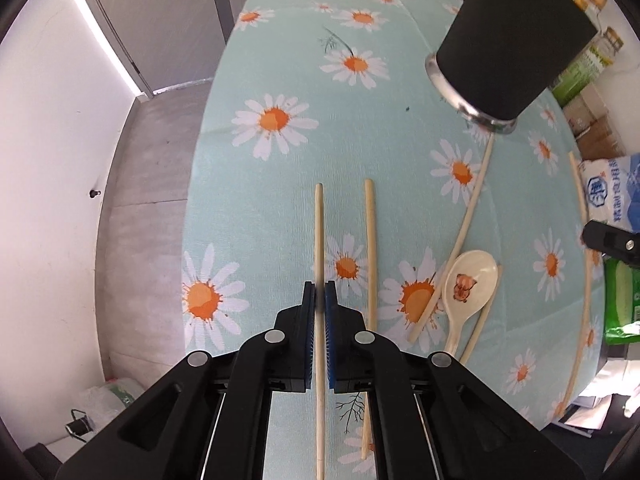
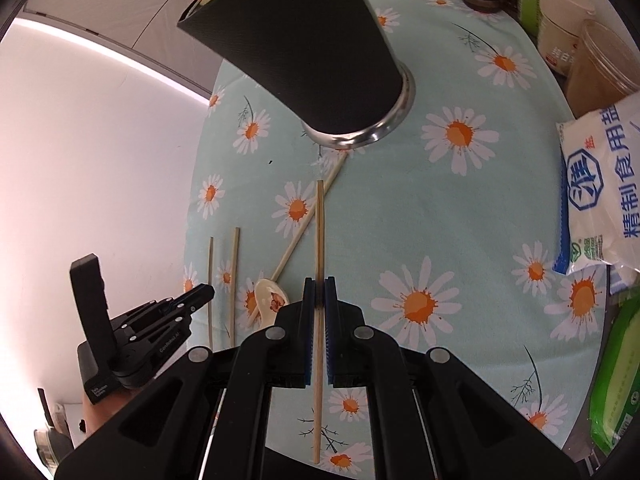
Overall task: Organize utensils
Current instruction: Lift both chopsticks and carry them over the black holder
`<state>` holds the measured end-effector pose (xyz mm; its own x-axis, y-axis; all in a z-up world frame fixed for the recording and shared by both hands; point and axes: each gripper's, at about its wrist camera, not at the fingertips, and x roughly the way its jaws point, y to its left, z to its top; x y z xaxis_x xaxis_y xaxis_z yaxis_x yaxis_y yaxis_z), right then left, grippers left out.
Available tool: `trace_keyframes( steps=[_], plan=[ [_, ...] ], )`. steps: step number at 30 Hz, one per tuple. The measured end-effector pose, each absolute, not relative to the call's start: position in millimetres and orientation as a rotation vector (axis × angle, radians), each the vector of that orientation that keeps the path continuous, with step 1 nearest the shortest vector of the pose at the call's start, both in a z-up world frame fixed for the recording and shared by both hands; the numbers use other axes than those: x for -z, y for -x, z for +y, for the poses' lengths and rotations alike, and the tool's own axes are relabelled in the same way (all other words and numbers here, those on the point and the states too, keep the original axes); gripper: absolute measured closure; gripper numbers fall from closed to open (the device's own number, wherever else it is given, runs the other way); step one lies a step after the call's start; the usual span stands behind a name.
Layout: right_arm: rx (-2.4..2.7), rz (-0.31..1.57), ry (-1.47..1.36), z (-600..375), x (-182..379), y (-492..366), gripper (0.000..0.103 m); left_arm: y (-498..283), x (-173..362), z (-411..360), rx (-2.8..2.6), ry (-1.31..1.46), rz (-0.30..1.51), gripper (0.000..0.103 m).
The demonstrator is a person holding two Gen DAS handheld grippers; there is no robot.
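Two chopsticks are pinched at once, one in each hand: the left tongs [image 1: 319, 294] press on a chopstick [image 1: 319, 232] at the bench's [image 1: 380, 92] left edge, the right tongs [image 2: 319, 290] clamp another [image 2: 320, 232]. Each stick runs lengthwise along its tongs, far end toward the black utensil cup [image 2: 312, 52]. Judged mid-pickup; next, each stick needs lifting, tipping upright and lowering into the cup's mouth. A spoon [image 1: 468, 292] and loose chopsticks lie between.

Both views bright & sharp; strong fisheye bending at edges w/ dark corners. A light strip [image 1: 105, 46] glows overexposed on the wall; shadows on the surface [image 1: 392, 92] are soft.
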<state>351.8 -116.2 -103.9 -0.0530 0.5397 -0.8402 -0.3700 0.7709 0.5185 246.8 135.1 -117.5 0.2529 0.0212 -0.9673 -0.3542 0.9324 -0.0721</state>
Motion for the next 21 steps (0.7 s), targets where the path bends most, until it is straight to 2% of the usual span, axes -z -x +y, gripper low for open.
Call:
trace_keyframes(
  steps=[12, 21],
  plan=[
    [-0.790, 1.331, -0.118, -89.2, 67.6, -331.1, 0.098, -260.2, 55.7, 132.9, -0.104, 0.320, 1.103, 0.099],
    [-0.798, 1.114, -0.179, -92.7, 23.2, -337.4, 0.098, -288.6, 1.6, 117.5, 0.089, 0.302, 0.904, 0.099]
  ],
)
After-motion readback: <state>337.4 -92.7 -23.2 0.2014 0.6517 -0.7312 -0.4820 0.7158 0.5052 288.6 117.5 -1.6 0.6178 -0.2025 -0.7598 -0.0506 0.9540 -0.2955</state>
